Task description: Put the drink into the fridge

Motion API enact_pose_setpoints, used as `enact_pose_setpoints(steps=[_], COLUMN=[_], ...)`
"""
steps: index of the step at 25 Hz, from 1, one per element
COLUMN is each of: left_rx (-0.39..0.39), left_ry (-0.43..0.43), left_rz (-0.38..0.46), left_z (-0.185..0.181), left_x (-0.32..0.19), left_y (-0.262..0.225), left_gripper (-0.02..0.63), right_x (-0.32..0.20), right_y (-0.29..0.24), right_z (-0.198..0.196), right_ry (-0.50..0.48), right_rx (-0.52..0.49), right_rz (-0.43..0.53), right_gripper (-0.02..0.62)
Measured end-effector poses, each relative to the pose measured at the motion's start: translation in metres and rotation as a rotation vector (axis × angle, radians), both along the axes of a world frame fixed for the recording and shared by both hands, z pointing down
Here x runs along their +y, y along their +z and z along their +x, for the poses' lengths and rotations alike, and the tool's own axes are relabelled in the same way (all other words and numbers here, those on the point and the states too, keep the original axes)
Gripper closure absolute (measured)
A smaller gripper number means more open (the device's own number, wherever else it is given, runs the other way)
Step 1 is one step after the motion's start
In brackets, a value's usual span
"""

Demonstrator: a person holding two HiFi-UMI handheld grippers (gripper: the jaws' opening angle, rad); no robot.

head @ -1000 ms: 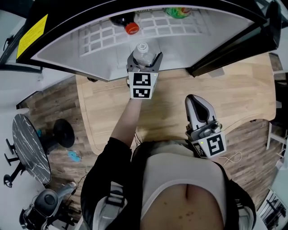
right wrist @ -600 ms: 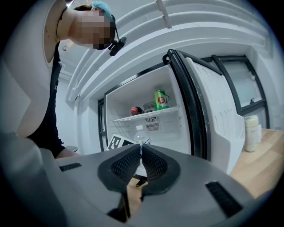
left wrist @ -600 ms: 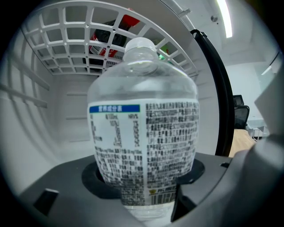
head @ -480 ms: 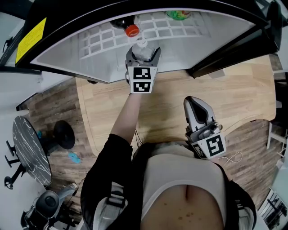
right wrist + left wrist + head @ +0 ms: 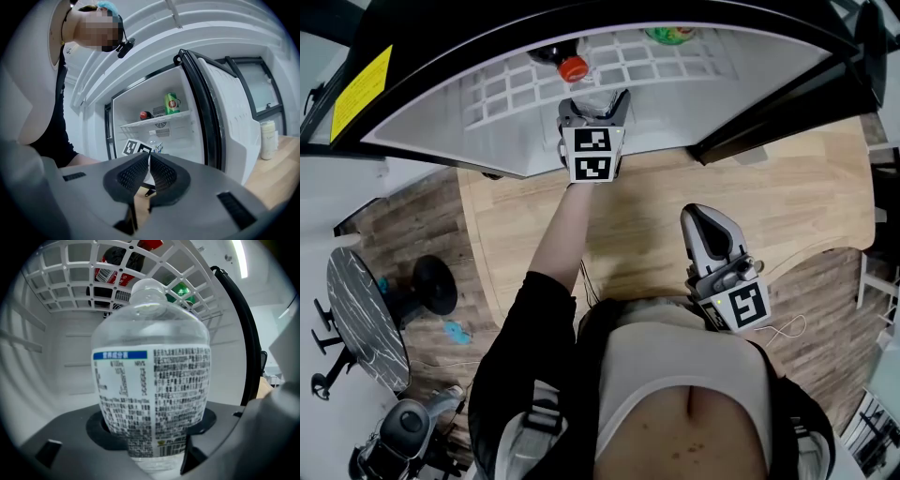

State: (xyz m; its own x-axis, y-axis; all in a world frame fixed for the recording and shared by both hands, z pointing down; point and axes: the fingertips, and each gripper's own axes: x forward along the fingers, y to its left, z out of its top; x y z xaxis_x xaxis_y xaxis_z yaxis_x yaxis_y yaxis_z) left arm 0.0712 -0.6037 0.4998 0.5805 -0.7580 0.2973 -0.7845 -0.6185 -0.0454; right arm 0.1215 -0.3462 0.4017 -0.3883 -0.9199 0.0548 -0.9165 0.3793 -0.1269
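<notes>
A clear water bottle (image 5: 152, 376) with a white printed label stands upright between the jaws of my left gripper (image 5: 152, 448), which is shut on it. In the head view that gripper (image 5: 592, 111) reaches into the open fridge (image 5: 487, 131), just under the white wire shelf (image 5: 511, 80), with the bottle (image 5: 592, 101) partly hidden beneath the shelf. The right gripper view shows the same bottle (image 5: 153, 142) inside the fridge. My right gripper (image 5: 709, 217) is shut on nothing, held low over the wooden table (image 5: 806, 202) near my body.
On the wire shelf (image 5: 65, 268) lie a cola bottle (image 5: 567, 62) with a red cap and a green can (image 5: 668, 31). The fridge door (image 5: 229, 126) stands open at the right. A white bottle (image 5: 268, 139) stands on the table beyond the door.
My left gripper has carried the water bottle farther forward, under the wire shelf and deeper into the fridge. The right gripper has barely shifted.
</notes>
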Motion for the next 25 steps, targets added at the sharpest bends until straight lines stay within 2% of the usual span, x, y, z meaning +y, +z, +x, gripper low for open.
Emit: enact_pose_setpoints(steps=[25], left_rx=[-0.012], left_ry=[-0.001], left_rz=[0.007], left_z=[0.005], left_x=[-0.035], left_y=[0.0], left_gripper=[0.282], right_x=[0.001], right_y=[0.004], right_z=[0.0], right_ry=[0.019], right_rx=[-0.005], right_rz=[-0.015], right_gripper=[0.56])
